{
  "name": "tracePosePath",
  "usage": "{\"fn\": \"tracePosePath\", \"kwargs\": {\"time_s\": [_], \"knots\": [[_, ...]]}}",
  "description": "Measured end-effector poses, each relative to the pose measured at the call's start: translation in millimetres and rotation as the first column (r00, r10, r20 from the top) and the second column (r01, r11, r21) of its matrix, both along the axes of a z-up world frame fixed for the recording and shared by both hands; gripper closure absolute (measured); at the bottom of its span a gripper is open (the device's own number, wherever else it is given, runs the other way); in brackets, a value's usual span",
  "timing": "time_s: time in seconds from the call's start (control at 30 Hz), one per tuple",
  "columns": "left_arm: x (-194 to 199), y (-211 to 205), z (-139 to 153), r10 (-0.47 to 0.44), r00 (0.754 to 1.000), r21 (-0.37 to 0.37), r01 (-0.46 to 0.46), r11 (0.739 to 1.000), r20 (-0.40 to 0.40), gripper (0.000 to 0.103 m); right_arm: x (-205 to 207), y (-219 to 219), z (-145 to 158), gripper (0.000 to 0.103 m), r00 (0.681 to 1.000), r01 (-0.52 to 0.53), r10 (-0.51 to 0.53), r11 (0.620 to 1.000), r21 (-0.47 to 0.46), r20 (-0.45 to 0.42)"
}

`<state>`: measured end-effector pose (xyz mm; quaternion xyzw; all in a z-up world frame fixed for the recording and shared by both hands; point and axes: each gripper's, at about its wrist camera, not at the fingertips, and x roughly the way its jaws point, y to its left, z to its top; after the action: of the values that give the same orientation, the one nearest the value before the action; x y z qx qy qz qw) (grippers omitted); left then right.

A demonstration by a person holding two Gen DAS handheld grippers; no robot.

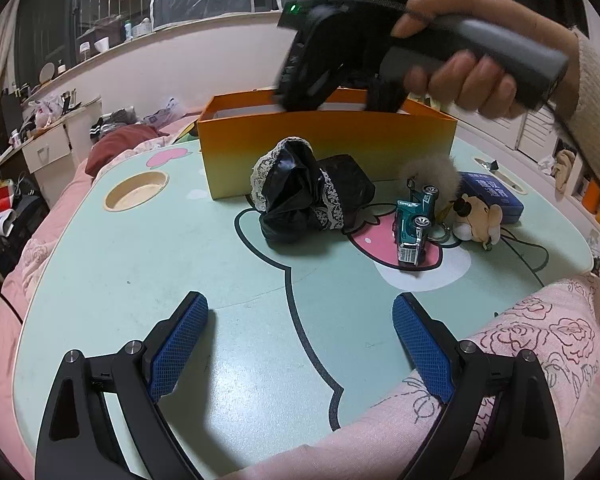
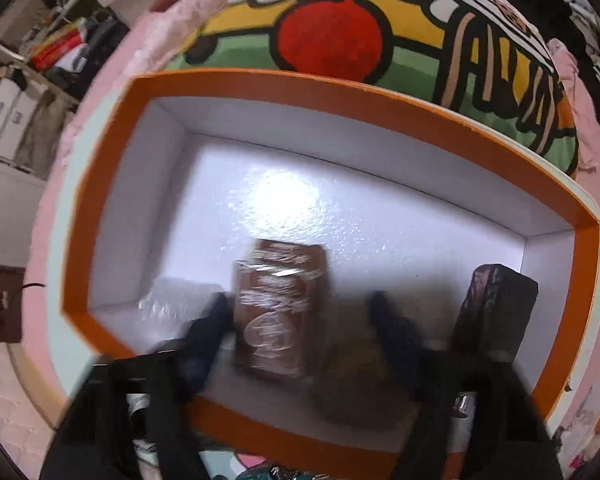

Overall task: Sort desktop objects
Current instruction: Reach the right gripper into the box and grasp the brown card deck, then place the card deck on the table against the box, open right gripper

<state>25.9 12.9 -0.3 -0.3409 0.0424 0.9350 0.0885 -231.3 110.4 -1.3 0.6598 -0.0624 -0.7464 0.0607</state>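
Note:
An orange box [image 1: 328, 140] with a white inside stands at the back of the mint table [image 1: 140, 280]. A hand holds my right gripper's black body [image 1: 332, 40] over it, fingers dipping inside. Looking down, my right gripper [image 2: 300, 328] is blurred, its fingers apart. A brown plastic-wrapped pack [image 2: 280, 312] lies on the box floor between them, with a gap to the right finger. A dark block [image 2: 496, 312] stands at the box's right end. My left gripper [image 1: 300, 304] hangs open and empty over the near table.
In front of the orange box lie a black lace-trimmed cloth [image 1: 296, 192], a dark block [image 1: 348, 180], a teal toy car [image 1: 414, 224], a fluffy pom-pom [image 1: 432, 176], a plush mouse [image 1: 476, 216] and a blue case [image 1: 496, 194]. A pink floral quilt [image 1: 540, 340] borders the table's right.

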Motion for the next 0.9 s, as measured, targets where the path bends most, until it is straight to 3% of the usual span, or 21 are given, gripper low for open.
{"fn": "tracePosePath", "kwargs": {"time_s": [0.17, 0.33, 0.43, 0.53, 0.63, 0.77, 0.83, 0.9], "knots": [[-3, -2, 0, -0.001, 1.0, 0.001, 0.001, 1.0, 0.001, 0.01, -4, 15, 4, 0.064, 0.997, 0.039, -0.04, 0.999, -0.017, -0.059], [-3, -1, 0, -0.001, 1.0, 0.001, 0.001, 1.0, 0.001, 0.01, 0, 22, 45, 0.064, 0.974, 0.06, -0.066, 0.998, -0.033, -0.216], [-3, -1, 0, -0.001, 1.0, 0.001, 0.001, 1.0, 0.001, 0.01, 28, 20, 80, 0.064, 0.937, 0.063, -0.065, 0.998, -0.017, -0.342], [-3, -1, -1, -0.001, 1.0, 0.001, 0.001, 1.0, 0.001, 0.01, 72, 15, 92, 0.063, 0.917, 0.024, -0.048, 0.998, -0.064, -0.396], [-4, -1, -1, -0.001, 1.0, 0.0, 0.001, 1.0, 0.001, 0.01, 100, 2, 83, 0.062, 0.927, -0.044, -0.002, 0.992, -0.114, -0.374], [-4, -2, -1, -0.002, 1.0, 0.0, 0.002, 1.0, 0.001, 0.01, 134, 6, 57, 0.061, 0.942, -0.055, 0.026, 0.995, -0.078, -0.335], [-4, -1, -1, -0.002, 1.0, 0.001, 0.002, 1.0, 0.001, 0.01, 145, 9, 52, 0.056, 0.924, -0.033, 0.006, 0.997, -0.063, -0.382], [-4, -1, -1, -0.002, 1.0, 0.0, 0.002, 1.0, 0.001, 0.01, 162, 16, 51, 0.042, 0.879, 0.006, -0.045, 0.996, -0.083, -0.474]]}}
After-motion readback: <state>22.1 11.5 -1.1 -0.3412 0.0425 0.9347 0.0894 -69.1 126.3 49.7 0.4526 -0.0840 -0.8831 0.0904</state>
